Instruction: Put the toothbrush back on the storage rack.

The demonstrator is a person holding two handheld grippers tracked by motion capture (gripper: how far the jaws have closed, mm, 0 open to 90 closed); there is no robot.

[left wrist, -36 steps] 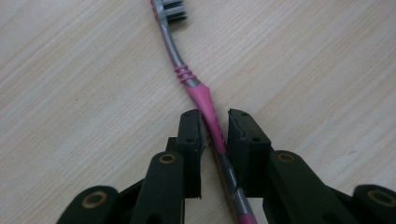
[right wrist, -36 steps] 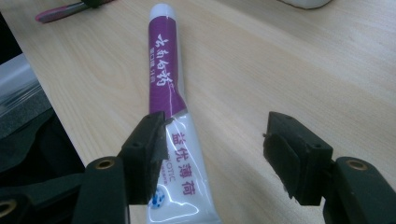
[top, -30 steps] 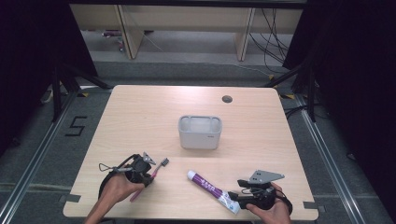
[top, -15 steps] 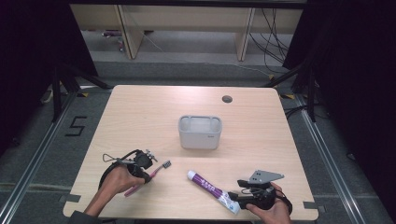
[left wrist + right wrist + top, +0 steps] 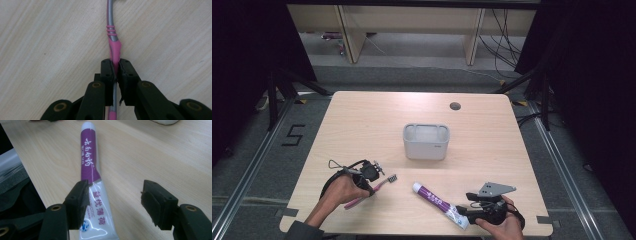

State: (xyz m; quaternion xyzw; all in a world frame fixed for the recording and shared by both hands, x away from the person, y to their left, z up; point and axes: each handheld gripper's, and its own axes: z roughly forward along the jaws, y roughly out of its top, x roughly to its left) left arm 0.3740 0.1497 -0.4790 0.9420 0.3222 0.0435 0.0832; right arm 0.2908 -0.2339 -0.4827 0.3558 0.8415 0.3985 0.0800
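wooden table (image 5: 362,120), toothbrush (image 5: 371,190) head up-right

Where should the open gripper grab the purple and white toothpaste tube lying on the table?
Probably across the toothpaste tube near its flat white tail end, coming down from above. It lies flat on the table, and the right gripper is already there, jaws open, one beside the tube. The tail is thin, so closing across its width should hold it.

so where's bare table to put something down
The far strip between the holder and the hole, and both flanks of the holder, are bare. The near edge is crowded: toothbrush in the left gripper, toothpaste at the right gripper.
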